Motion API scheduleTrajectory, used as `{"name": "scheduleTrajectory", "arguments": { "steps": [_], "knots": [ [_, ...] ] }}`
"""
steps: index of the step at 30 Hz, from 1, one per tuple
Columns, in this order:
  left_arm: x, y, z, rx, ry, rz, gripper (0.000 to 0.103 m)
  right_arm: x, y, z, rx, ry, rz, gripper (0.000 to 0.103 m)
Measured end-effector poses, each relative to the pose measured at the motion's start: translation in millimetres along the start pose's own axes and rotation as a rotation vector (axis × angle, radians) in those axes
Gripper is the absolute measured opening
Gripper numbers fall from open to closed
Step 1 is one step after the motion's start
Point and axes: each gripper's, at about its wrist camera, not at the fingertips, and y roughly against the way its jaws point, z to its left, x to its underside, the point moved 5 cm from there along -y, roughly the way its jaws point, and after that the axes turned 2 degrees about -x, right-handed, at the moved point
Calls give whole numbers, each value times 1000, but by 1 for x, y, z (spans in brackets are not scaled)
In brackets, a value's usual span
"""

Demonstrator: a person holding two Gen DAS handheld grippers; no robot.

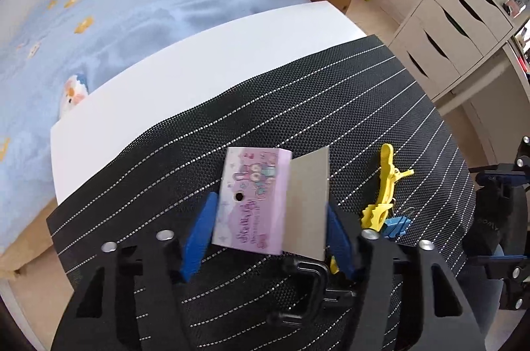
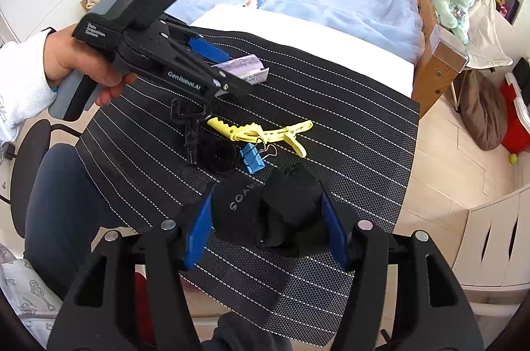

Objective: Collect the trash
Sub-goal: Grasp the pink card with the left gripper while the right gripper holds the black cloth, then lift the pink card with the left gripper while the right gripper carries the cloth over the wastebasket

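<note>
A purple printed card package with a grey folded-out flap lies on the black striped mat. My left gripper is shut on it, one blue pad at the left edge and one against the flap. In the right wrist view, a hand holds that left gripper, with the purple package at its tips. My right gripper is shut on a rolled black sock with grey lettering, just above the mat's near edge.
On the mat lie a yellow hair clip, a blue binder clip, a black hook piece and a black round disc. The mat covers a white table beside a blue bed. White drawers stand to the right.
</note>
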Motion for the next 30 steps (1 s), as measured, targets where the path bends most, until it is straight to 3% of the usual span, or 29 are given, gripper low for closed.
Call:
{"name": "scheduleTrajectory", "arguments": {
  "steps": [16,30],
  "knots": [
    [3,17,-3,-13,-20,-51,40,-5,2,4,6,1,-15,60],
    [30,90,-15,-41,-38,-190,40,-15,29,23,29,19,-93,60]
  ]
}}
